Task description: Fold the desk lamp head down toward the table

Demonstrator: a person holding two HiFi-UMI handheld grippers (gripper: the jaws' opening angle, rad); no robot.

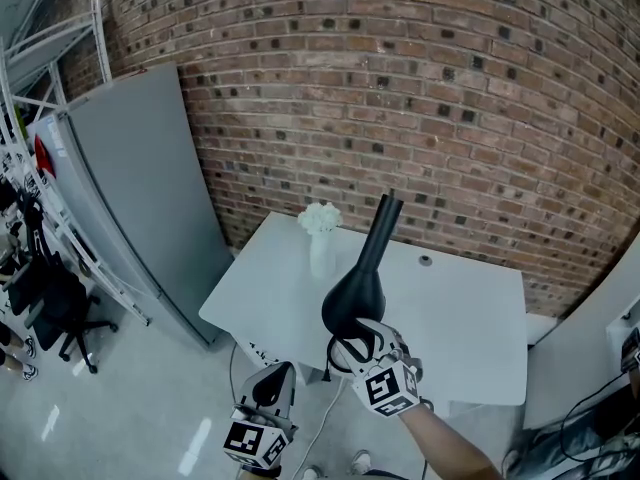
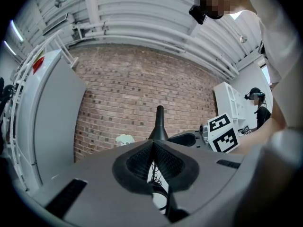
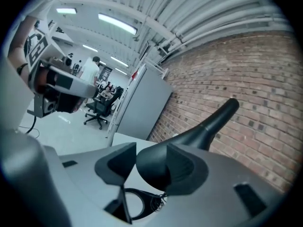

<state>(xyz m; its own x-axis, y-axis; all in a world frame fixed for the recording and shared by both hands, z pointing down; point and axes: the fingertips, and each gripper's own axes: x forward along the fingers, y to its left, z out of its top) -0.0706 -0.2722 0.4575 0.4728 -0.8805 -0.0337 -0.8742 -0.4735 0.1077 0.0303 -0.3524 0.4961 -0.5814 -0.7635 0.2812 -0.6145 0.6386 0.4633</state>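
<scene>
- Head view first: the black lamp head (image 1: pixel 352 306) sits over the near part of the white table (image 1: pixel 470 318), its rounded bulk low and close to the front edge.
- Its tapered neck (image 1: pixel 380 230) rises from it, up and away toward the brick wall (image 1: pixel 420 98). That's a steep slant, nowhere near flat.
- And the right gripper (image 1: pixel 368 340) has it! Right gripper view shows the head wedged between the two jaws, set wide, one pad laid over it and the other against its side.
- Under the head there I can see bare tabletop, so by my reading it hangs above the surface, not resting on it.
- The left gripper (image 1: pixel 272 380) hangs lower, off the table's front edge and just beside the right one. Its own view shows the pads pressed together with nothing between them.
- So where are we? The grip is made, which is the first part done. The fold itself looks unfinished to me: the head has yet to be swung down toward the table.
- Further out, a vase of white flowers (image 1: pixel 320 236) stands behind the lamp, and a tall grey cabinet (image 1: pixel 140 188) flanks the table on the left.
</scene>
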